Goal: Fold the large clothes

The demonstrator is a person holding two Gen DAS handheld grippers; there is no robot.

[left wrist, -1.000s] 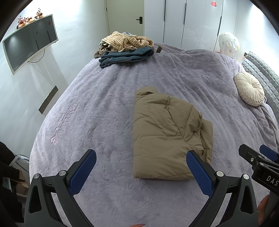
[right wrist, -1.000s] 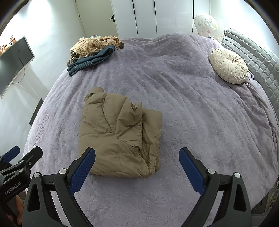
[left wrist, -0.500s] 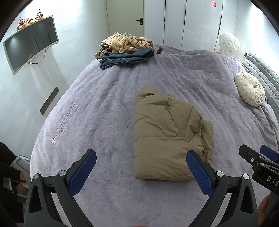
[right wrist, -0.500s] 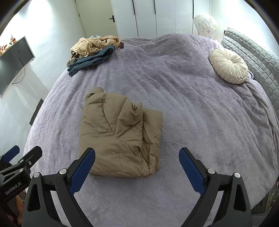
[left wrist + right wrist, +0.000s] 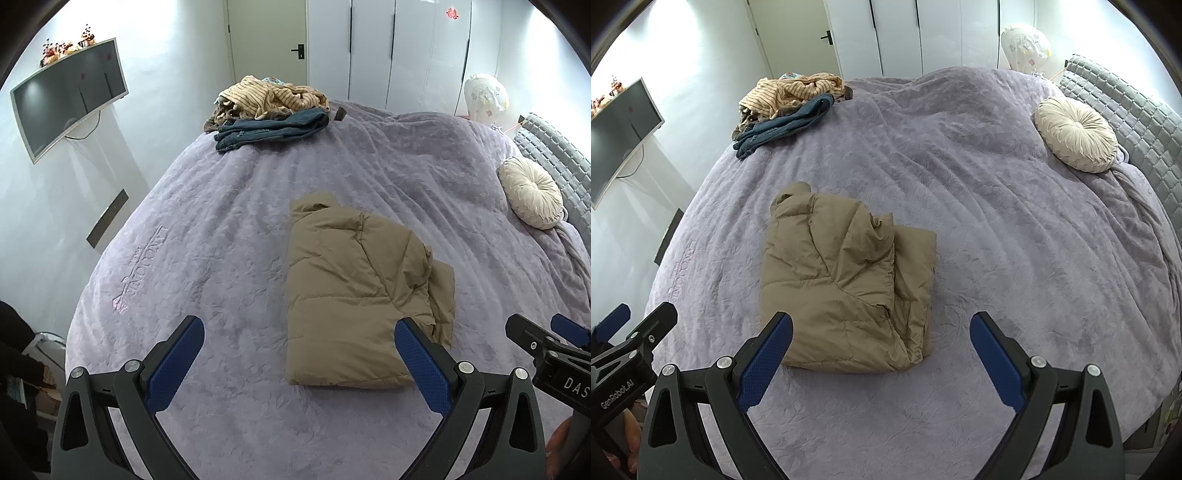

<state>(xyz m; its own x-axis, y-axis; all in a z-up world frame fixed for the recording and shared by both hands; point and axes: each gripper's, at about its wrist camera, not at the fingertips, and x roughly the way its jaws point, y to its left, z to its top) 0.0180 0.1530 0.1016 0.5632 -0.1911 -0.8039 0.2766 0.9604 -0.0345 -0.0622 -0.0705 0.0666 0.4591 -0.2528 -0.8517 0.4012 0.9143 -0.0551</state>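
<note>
A tan puffer jacket lies folded into a rough rectangle on the purple bedspread; it also shows in the right wrist view. My left gripper is open and empty, held above the bed's near edge, its right pad just in front of the jacket's near corner. My right gripper is open and empty, held above the bed in front of the jacket's near right corner. Neither touches the jacket.
A pile of clothes, striped beige on blue denim, lies at the far left of the bed. A round cream cushion sits by the grey headboard at right. A TV hangs on the left wall.
The left wrist view has shifted slightly, so the jacket sits a little lower and further right in it. The jacket itself has not moved. Both grippers stay open.
</note>
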